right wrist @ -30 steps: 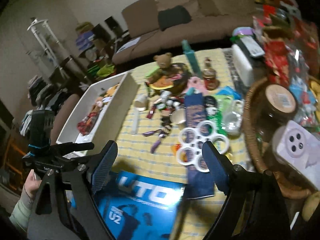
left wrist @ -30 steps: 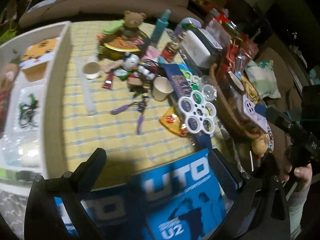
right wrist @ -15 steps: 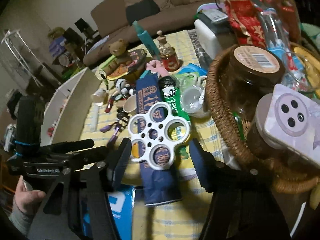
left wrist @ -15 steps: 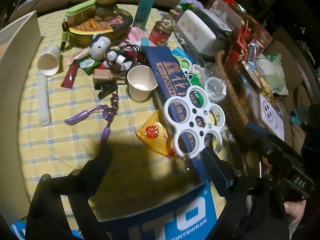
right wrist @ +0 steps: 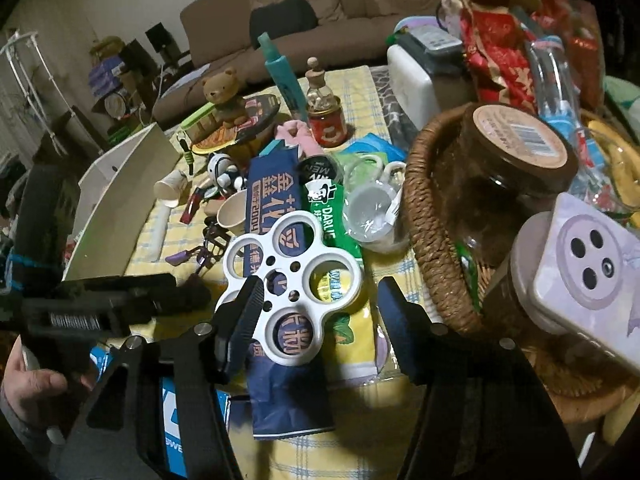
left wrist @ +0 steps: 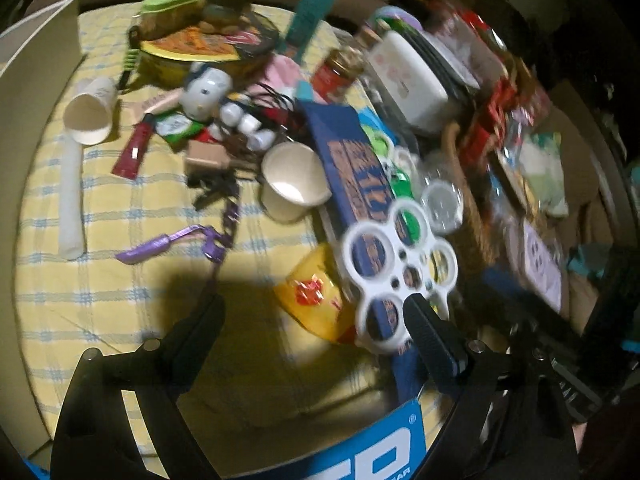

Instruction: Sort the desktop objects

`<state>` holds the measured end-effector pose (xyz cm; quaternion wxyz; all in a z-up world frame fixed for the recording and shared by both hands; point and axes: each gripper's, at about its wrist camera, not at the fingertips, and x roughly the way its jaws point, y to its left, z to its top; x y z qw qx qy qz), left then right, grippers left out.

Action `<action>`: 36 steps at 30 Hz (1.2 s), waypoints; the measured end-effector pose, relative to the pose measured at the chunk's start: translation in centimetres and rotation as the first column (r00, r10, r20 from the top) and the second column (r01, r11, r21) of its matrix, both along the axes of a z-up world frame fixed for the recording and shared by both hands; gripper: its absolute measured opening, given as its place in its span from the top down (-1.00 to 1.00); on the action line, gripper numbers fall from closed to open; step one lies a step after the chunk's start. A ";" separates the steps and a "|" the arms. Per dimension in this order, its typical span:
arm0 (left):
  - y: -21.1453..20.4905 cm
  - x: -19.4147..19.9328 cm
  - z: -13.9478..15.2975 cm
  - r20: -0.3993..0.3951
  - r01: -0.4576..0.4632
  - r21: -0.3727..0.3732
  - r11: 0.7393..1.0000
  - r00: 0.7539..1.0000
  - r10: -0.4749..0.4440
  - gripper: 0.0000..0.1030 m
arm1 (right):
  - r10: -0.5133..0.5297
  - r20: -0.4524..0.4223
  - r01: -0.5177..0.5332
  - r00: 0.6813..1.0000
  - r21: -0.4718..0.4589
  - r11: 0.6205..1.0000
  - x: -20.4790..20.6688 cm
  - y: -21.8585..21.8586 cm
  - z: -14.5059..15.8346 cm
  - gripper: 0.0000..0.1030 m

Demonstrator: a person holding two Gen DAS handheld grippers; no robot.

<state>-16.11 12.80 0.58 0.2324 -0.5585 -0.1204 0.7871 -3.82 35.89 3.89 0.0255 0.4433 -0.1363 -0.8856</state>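
Note:
A white plastic ring holder [right wrist: 291,281] with several round holes lies on a long blue package [right wrist: 276,216] on the yellow checked tablecloth [left wrist: 100,216]. My right gripper [right wrist: 318,312] is open, its jaws to either side of the holder's near end. My left gripper [left wrist: 316,320] is open and empty over the cloth; its right finger [left wrist: 432,344] overlaps the holder [left wrist: 400,272] at its near edge. A yellow snack packet [left wrist: 316,296] lies beside the holder. A paper cup [left wrist: 292,184] stands behind it.
A wicker basket [right wrist: 432,216] with a brown jar [right wrist: 516,160] stands at the right. A white tray [right wrist: 116,200] runs along the left. A bear figure [right wrist: 222,92], a teal bottle [right wrist: 282,76], a purple curler [left wrist: 168,240] and a blue magazine [left wrist: 376,452] crowd the table.
Both grippers have moved forward over the table toward the white ring holder. The blue magazine has dropped to the bottom edge of both views. The right jaws now bracket the holder.

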 end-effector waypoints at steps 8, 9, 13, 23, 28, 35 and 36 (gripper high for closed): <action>0.8 -0.5 -1.6 0.046 0.047 0.009 0.999 0.998 -0.048 -0.80 | 0.027 0.044 -0.027 0.999 -0.007 1.000 -1.0 -0.5 -1.7 0.15; 1.3 -0.5 -1.9 0.053 0.065 0.016 0.998 0.996 -0.065 -0.80 | 0.026 0.054 -0.026 0.998 -0.008 1.000 -1.1 -0.6 -2.0 0.23; 3.1 -0.3 -2.7 0.074 0.110 0.012 0.994 0.991 -0.111 -0.77 | 0.033 0.062 -0.033 0.998 0.006 0.999 -1.1 -0.8 -2.4 0.49; 4.7 0.7 -2.3 0.041 0.182 0.064 0.981 0.982 -0.185 -0.75 | 0.057 0.044 -0.060 0.997 0.068 0.996 -0.1 -1.5 -1.3 0.58; 5.2 1.6 -0.8 -0.010 0.229 0.037 0.973 0.973 -0.229 -0.75 | 0.031 -0.007 -0.030 0.999 0.113 0.993 1.4 -1.0 0.4 0.59; -2.9 -1.7 1.0 -0.083 -0.001 -0.043 0.999 0.997 -0.003 -0.78 | 0.073 -0.041 -0.071 0.996 0.047 0.996 1.1 -1.4 1.4 0.51; -4.4 -2.5 0.8 -0.073 -0.037 -0.048 0.998 0.997 0.033 -0.78 | 0.081 -0.045 -0.080 0.996 0.031 0.996 0.8 -1.6 1.6 0.41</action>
